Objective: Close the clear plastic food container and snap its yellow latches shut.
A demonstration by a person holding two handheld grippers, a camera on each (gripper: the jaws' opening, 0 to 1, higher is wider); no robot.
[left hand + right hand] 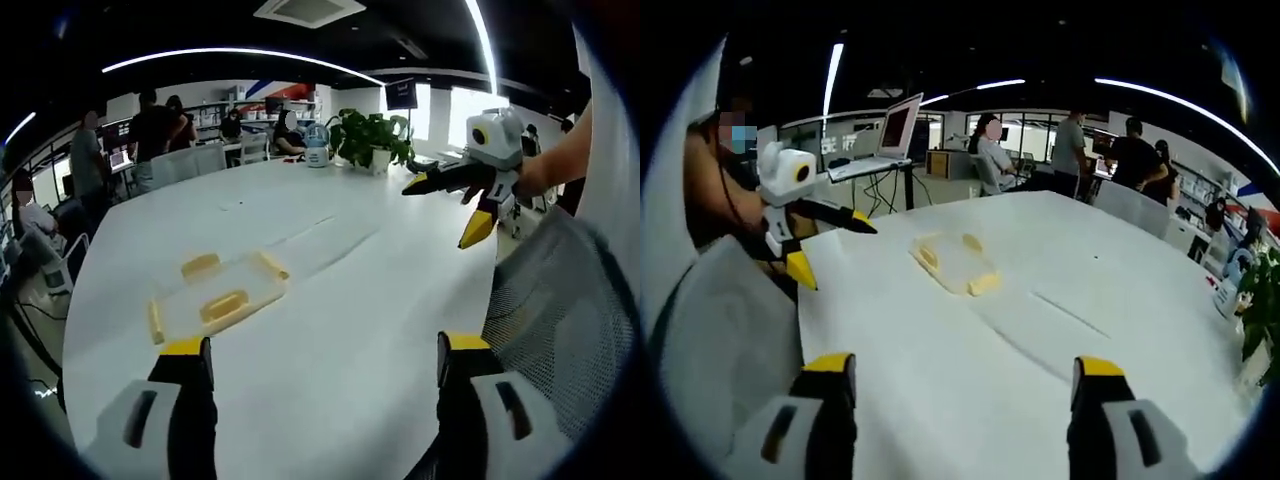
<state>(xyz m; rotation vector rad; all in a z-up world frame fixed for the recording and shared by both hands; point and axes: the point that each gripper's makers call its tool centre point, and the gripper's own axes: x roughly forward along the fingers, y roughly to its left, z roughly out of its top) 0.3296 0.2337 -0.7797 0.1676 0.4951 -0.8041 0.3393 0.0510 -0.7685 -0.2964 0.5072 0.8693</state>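
The clear plastic container [215, 295] lies flat on the white table [340, 300], with yellow latches [200, 265] around its rim. In the right gripper view the container [955, 262] sits mid-table, apart from both grippers. My left gripper [322, 348] is open and empty, its yellow-tipped jaws wide apart just short of the container. My right gripper [962, 367] is open too, above bare table. Each shows in the other's view, held in the air with jaws spread: the right gripper [446, 208] and the left gripper [832, 250]. Whether the lid is pressed down I cannot tell.
A grey mesh chair [560, 310] stands at the table's near edge, and the chair [720, 330] also shows beside the person's body. A potted plant [370, 135] and a blue-capped jug [317, 145] stand at the far end. Several people and a laptop [898, 125] are beyond.
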